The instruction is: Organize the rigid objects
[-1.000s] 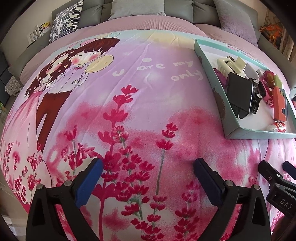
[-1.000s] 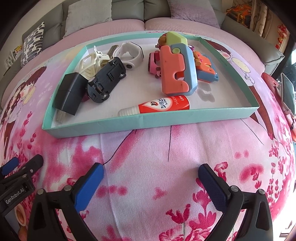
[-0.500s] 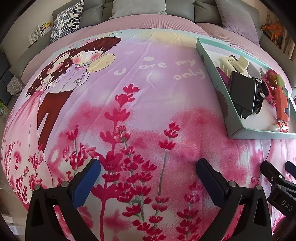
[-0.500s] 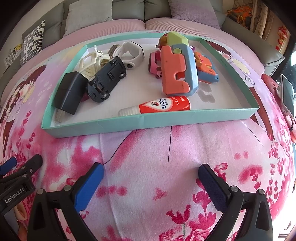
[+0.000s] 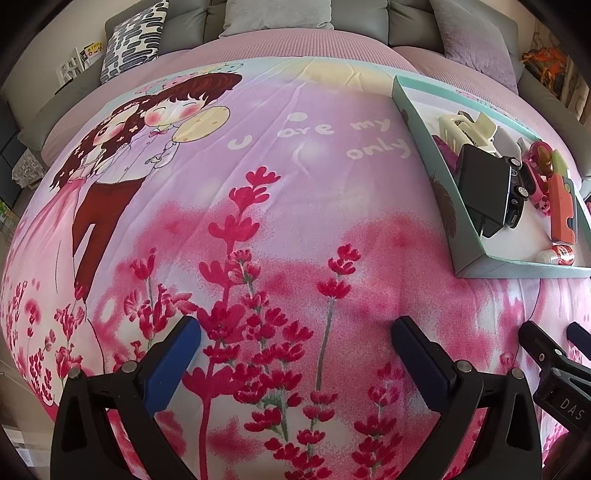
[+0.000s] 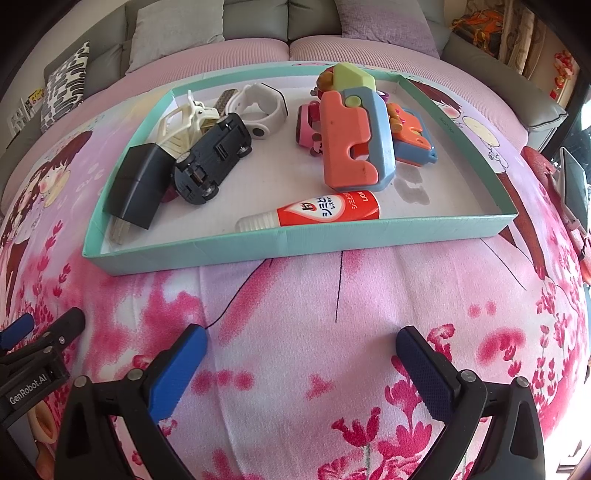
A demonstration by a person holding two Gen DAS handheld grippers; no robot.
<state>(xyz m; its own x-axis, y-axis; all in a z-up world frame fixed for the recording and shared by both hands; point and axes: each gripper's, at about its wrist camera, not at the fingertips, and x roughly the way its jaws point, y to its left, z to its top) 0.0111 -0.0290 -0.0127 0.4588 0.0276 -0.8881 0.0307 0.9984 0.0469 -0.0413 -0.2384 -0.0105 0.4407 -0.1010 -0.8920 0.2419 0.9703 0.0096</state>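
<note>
A teal-rimmed tray (image 6: 295,242) lies on the bed ahead of my right gripper (image 6: 301,354), which is open and empty. Inside lie a black charger block (image 6: 136,184), an upturned black toy car (image 6: 212,158), a cream hair clip (image 6: 181,123), a white watch band (image 6: 264,105), an orange-and-blue toy (image 6: 351,144) and a red glue tube (image 6: 317,214). My left gripper (image 5: 295,349) hangs open and empty over the flowered cover, with the tray (image 5: 448,206) far to its right.
A pink printed bedcover (image 5: 236,206) spans the bed. Grey cushions (image 6: 177,33) and a patterned pillow (image 5: 133,40) line the far side. The other gripper's tip (image 6: 48,332) shows at the right wrist view's lower left. A phone-like object (image 6: 572,184) lies at the right edge.
Both grippers have barely shifted and stay open. The left wrist view drifted slightly, so the tray sits a little further right in it.
</note>
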